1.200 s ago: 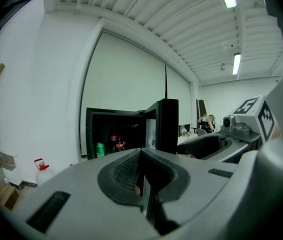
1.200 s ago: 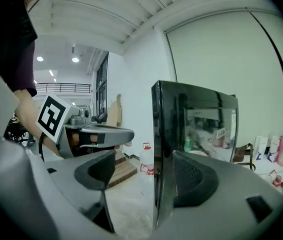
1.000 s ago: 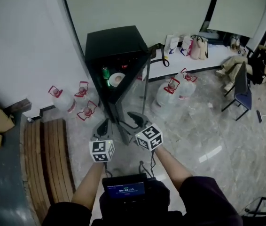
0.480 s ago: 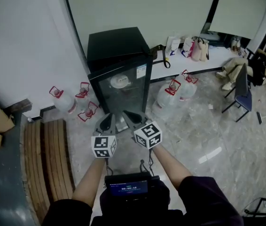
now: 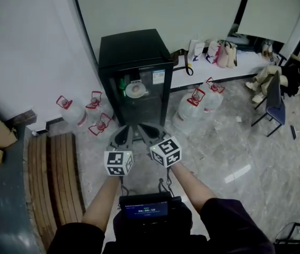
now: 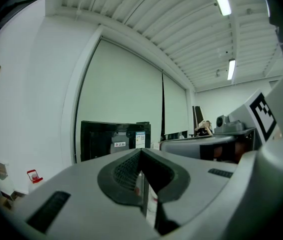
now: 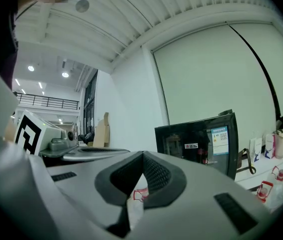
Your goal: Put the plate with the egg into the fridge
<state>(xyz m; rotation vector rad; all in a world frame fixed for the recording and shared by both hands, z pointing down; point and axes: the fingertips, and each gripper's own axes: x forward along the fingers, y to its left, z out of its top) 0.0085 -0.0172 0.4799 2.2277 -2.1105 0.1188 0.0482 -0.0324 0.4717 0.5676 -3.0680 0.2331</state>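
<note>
The black fridge [image 5: 133, 49] stands against the wall with its glass door [image 5: 141, 107] closed. Through the glass I see the white plate [image 5: 134, 90] on an upper shelf; the egg itself is too small to make out. My left gripper [image 5: 122, 136] and right gripper [image 5: 147, 132] hover side by side in front of the door, a short way off it. Both are shut with nothing between the jaws. In the left gripper view the tips [image 6: 140, 152] meet with the fridge [image 6: 114, 138] beyond them. The right gripper view shows closed tips [image 7: 143, 155] and the fridge [image 7: 197, 139] to the right.
Large water bottles stand on the floor left [image 5: 69, 111] and right [image 5: 191, 106] of the fridge. A wooden bench [image 5: 54, 187] lies at the left. Bags [image 5: 220, 53] sit on a low white ledge behind. A chair [image 5: 272, 103] and a seated person [image 5: 294, 70] are at the far right.
The fridge door has swung from wide open to fully closed. The right gripper's jaws went from open to shut. Both grippers drew slightly back and up from the door.
</note>
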